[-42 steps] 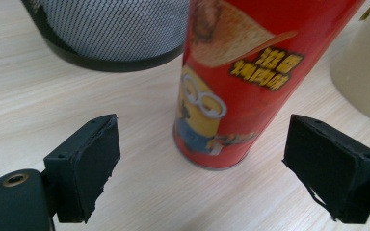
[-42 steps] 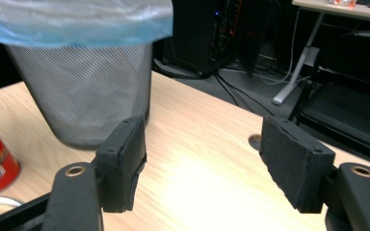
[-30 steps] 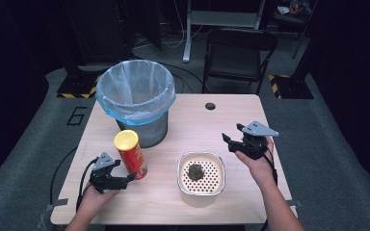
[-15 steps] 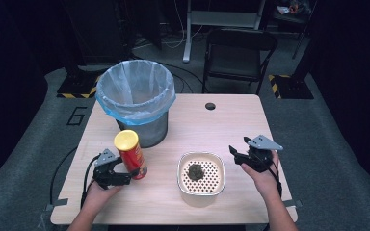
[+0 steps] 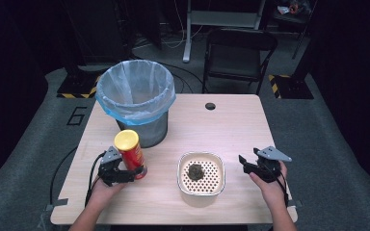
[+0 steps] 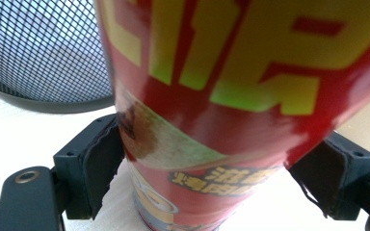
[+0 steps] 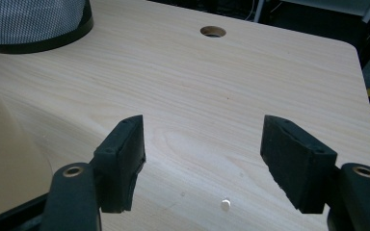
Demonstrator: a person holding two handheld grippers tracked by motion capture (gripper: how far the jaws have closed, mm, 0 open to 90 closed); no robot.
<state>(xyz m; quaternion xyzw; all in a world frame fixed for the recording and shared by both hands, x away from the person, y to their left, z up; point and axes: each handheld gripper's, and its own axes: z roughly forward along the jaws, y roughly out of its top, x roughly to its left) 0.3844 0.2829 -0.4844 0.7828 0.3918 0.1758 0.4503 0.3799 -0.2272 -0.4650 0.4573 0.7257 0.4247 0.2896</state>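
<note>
Both tongs reach level: left [image 5: 134, 173] clasping the can [image 5: 130, 153], right [image 5: 244, 162] empty.

Black gripper [image 5: 256, 163] bodies, grey triangular plates, trailing black cables.

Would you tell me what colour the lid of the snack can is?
Yellow, on the red snack can; the high view shows it best.

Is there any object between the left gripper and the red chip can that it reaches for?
No. The left gripper already has the red chip can between its jaws, which have just been closing, and the pads lie at the can's sides. Whether they press yet is unclear.
</note>
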